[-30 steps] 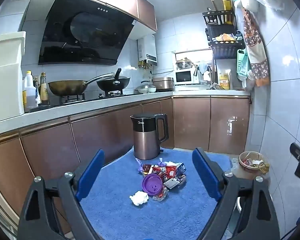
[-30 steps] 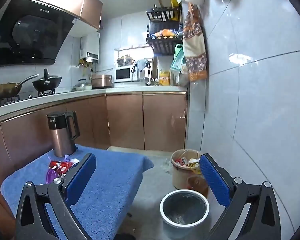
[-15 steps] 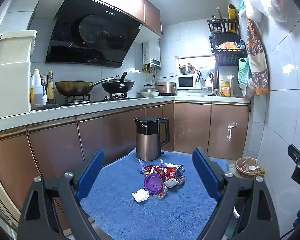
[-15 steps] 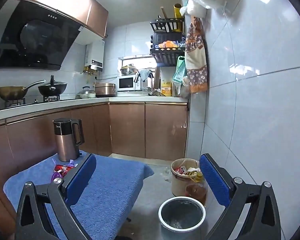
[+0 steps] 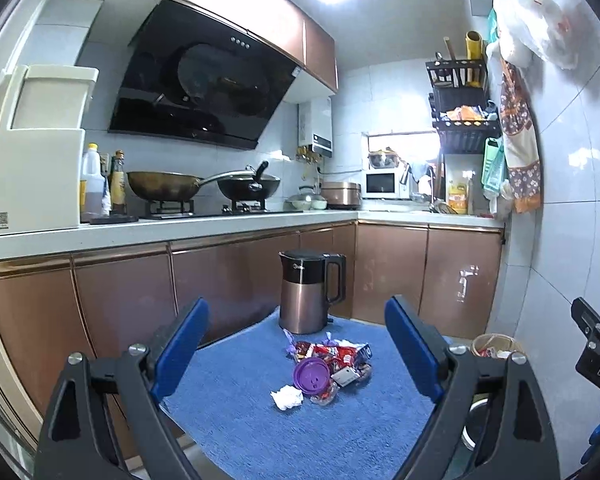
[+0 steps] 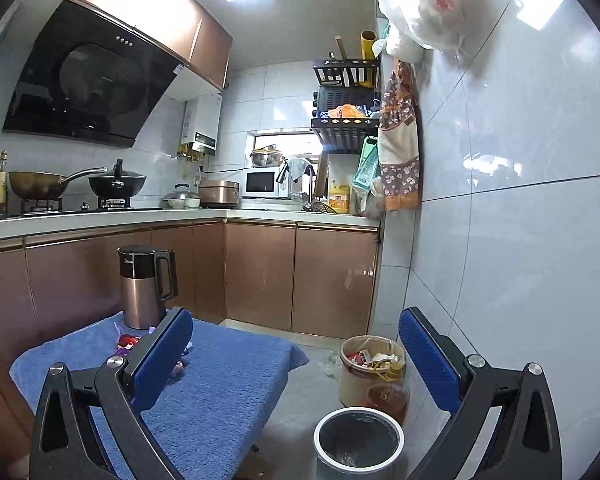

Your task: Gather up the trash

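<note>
Trash pile [image 5: 330,364]: red snack wrappers, a purple lid [image 5: 311,375], a crumpled white tissue [image 5: 286,397] and a clear scrap, heaped together on the blue towel [image 5: 260,432] covering a low table, just in front of the kettle [image 5: 309,292]. My left gripper [image 5: 296,356] hangs above the near edge of the towel, fingers spread wide, holding nothing, the pile framed between them but well short of the tips. My right gripper [image 6: 296,364] is likewise wide open and empty, pointing past the towel's corner toward the floor. Bins: a white-rimmed bin [image 6: 358,440] nearest me on the floor, which looks lined and nearly empty; behind it a tan bin [image 6: 370,368] already full of wrappers, with a jar of amber liquid [image 6: 386,398] tucked between. Risks, as I judge them: the pieces overlap, so closing on one wrapper could drag or scatter its neighbours off the towel; the lid is flat and may slip from my pads; the tissue is light and may stick to the pile of the cloth; a reach too deep could knock the kettle. A drop aimed carelessly could land in the full bin and spill over. Surroundings: brown cabinets [image 5: 100,300], counter with two pans [image 5: 204,186], tiled wall close on my right.
</note>
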